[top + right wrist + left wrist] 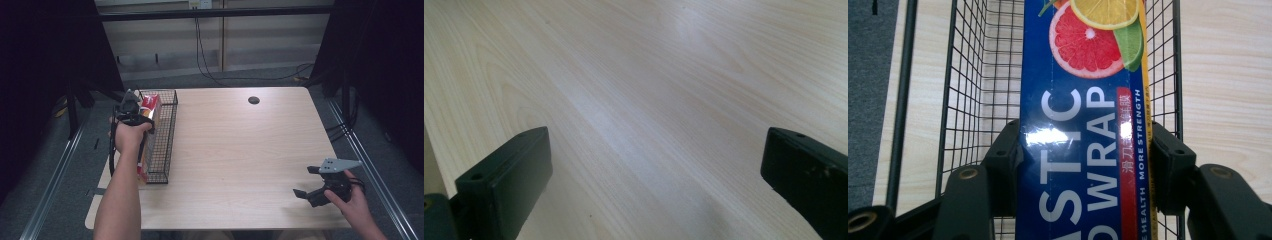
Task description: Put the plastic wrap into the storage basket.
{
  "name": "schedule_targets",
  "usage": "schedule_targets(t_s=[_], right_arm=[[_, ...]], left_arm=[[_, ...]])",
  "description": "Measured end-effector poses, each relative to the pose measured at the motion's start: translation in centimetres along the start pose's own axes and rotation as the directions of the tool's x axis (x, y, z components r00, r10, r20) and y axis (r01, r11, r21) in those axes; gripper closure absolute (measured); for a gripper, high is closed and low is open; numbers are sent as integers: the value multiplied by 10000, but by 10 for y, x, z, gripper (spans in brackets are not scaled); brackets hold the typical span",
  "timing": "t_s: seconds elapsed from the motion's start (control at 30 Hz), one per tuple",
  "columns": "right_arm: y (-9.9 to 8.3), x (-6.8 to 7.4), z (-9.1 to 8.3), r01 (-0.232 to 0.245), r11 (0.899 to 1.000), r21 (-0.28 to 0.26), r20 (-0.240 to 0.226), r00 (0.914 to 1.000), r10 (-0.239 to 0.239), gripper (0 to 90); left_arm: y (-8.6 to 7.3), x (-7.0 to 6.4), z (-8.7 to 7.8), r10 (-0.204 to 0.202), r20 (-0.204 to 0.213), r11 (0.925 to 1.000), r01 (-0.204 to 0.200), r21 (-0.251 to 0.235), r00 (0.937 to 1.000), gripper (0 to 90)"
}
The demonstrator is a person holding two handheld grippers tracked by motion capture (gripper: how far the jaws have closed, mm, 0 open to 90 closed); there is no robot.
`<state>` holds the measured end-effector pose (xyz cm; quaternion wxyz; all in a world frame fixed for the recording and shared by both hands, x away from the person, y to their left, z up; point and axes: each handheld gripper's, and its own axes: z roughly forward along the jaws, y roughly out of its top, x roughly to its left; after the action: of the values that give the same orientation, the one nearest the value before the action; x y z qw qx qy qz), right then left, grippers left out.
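Left hand-held gripper (1083, 165): jaws clamping a blue plastic wrap box (1083, 125), citrus-printed, lying between them in the wire basket (968, 100).
Right hand-held gripper (654, 190): hovering wide open, gripping nothing, over the counter (649, 100).

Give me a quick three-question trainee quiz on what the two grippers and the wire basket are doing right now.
1. True or false: the left gripper is shut on the long blue plastic-wrap box.
2. The box sits above which thing? A) black wire mesh basket B) a white plate C) a drawer
3. Fill in: the right gripper over the pale wooden table is ____.

Key: 1 true; 2 A; 3 open, holding nothing.
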<state>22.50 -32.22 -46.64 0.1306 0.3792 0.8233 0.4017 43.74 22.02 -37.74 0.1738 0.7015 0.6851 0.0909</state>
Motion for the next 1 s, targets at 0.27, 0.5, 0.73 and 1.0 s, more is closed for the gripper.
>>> schedule_targets(t_s=[0.27,0.5,0.73,1.0], right_arm=[[0,0,0,-1,10000,6,-32,10000,1,1],[0,0,0,-12,10000,10,-21,10000,12,1],[0,0,0,-8,10000,-11,-22,10000,8,1],[0,0,0,-5,10000,3,-32,10000,5,1]], left_arm=[[0,0,6,-65,27,9999,64,119,10000,430],[1,3,8,-21,-76,9999,23,167,10000,430],[1,3,12,-140,-48,9996,141,227,9999,429],[1,2,14,-172,-130,9994,176,291,9998,429]])
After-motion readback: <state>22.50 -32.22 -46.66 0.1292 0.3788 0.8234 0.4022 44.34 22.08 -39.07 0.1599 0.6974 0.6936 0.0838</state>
